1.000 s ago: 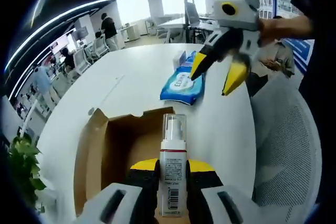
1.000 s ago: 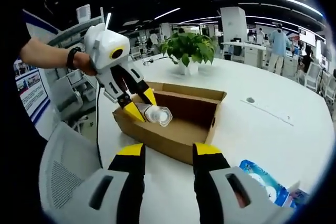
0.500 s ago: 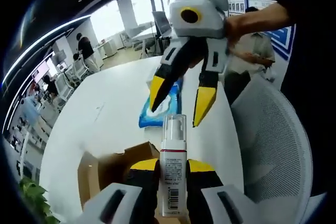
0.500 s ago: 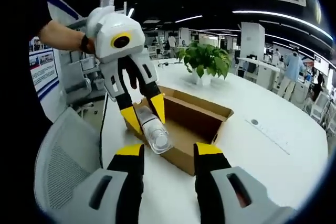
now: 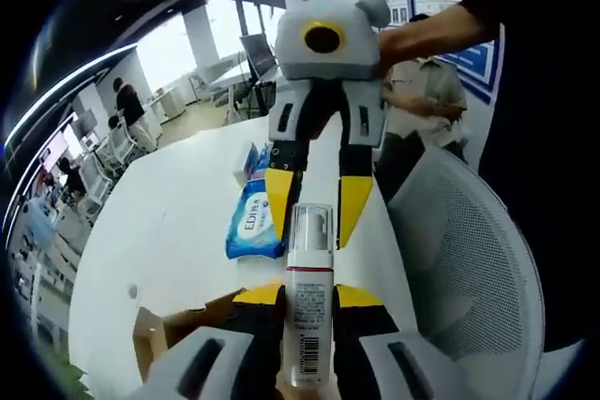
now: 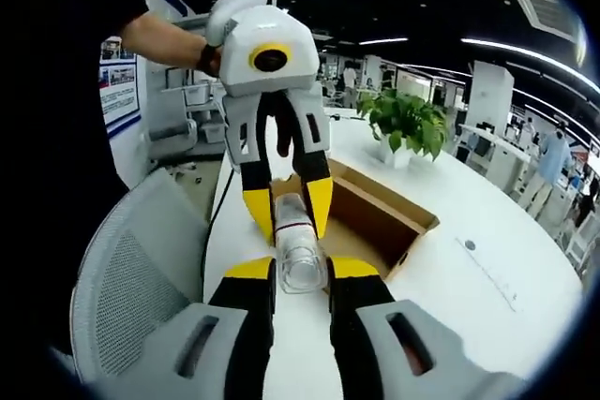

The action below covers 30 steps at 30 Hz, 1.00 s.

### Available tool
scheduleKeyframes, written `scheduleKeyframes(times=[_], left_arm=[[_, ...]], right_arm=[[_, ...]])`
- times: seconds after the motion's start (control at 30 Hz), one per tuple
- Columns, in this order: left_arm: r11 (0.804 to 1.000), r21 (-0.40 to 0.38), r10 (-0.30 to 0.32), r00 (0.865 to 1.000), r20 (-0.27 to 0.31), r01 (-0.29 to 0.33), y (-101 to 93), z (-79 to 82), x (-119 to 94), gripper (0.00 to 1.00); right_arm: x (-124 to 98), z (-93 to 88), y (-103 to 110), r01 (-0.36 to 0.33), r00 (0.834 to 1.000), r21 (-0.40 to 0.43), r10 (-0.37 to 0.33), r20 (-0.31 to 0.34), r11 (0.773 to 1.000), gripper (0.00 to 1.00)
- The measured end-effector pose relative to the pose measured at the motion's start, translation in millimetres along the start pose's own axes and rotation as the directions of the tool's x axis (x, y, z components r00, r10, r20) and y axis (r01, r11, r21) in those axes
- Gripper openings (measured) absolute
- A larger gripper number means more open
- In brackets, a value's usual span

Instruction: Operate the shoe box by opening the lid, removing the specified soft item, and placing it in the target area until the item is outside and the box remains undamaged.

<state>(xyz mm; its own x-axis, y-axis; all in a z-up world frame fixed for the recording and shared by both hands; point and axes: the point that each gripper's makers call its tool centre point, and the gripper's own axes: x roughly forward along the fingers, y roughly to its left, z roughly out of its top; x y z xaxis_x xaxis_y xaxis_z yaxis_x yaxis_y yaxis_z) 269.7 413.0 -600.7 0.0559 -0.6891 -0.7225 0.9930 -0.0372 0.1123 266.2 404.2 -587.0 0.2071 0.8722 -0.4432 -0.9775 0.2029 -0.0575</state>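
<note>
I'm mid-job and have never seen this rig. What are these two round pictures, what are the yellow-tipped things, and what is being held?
There is no robot arm here. A person holds a pair of hand-held tongs in each hand, and each pair carries its own wide-angle camera looking forward along its jaws. That is why both pictures are round, and why each shows its own yellow-tipped jaws at the bottom with the other pair facing it.

In the left gripper view, the left tongs are shut on a white bottle with a clear cap. In the right gripper view, the right tongs have their jaws close on either side of that cap. Whether they are squeezing it cannot be told.

On the white table are an open cardboard box, a potted plant and a blue pack of wipes. A mesh chair stands beside the table.
</note>
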Motion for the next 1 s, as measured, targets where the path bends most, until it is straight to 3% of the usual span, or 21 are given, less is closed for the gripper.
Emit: scheduleKeyframes(times=[0.2, 0.43, 0.7, 0.83, 1.0], left_arm=[[0.999, 0.003, -0.046, 0.999, 0.019, 0.046, -6.5, 5.1, 1.9, 0.19], [0.996, -0.031, -0.088, 0.995, 0.049, 0.089, -12.8, 6.0, 2.8, 0.19], [0.996, -0.031, -0.079, 0.996, 0.033, 0.080, -20.8, -0.2, 12.7, 0.20], [0.991, -0.107, -0.069, 0.993, 0.091, 0.079, -20.3, 5.6, 10.4, 0.27], [0.987, -0.156, -0.019, 0.994, 0.110, 0.037, -14.2, -0.5, 3.2, 0.29]], right_arm=[[-2.8, 0.7, 7.8, -0.034, 0.999, -0.014, 0.034, -0.006, 0.999, 0.18], [-5.1, 6.1, 14.4, -0.048, 0.999, 0.030, 0.048, 0.006, 0.998, 0.17], [-1.3, -3.8, 19.4, -0.052, 0.998, 0.054, 0.053, -0.024, 0.997, 0.17], [-3.9, -8.9, 15.7, -0.038, 0.999, 0.079, 0.039, -0.013, 0.996, 0.17], [-12.2, -14.6, 6.4, -0.002, 1.000, 0.125, 0.003, -0.009, 0.992, 0.17]])
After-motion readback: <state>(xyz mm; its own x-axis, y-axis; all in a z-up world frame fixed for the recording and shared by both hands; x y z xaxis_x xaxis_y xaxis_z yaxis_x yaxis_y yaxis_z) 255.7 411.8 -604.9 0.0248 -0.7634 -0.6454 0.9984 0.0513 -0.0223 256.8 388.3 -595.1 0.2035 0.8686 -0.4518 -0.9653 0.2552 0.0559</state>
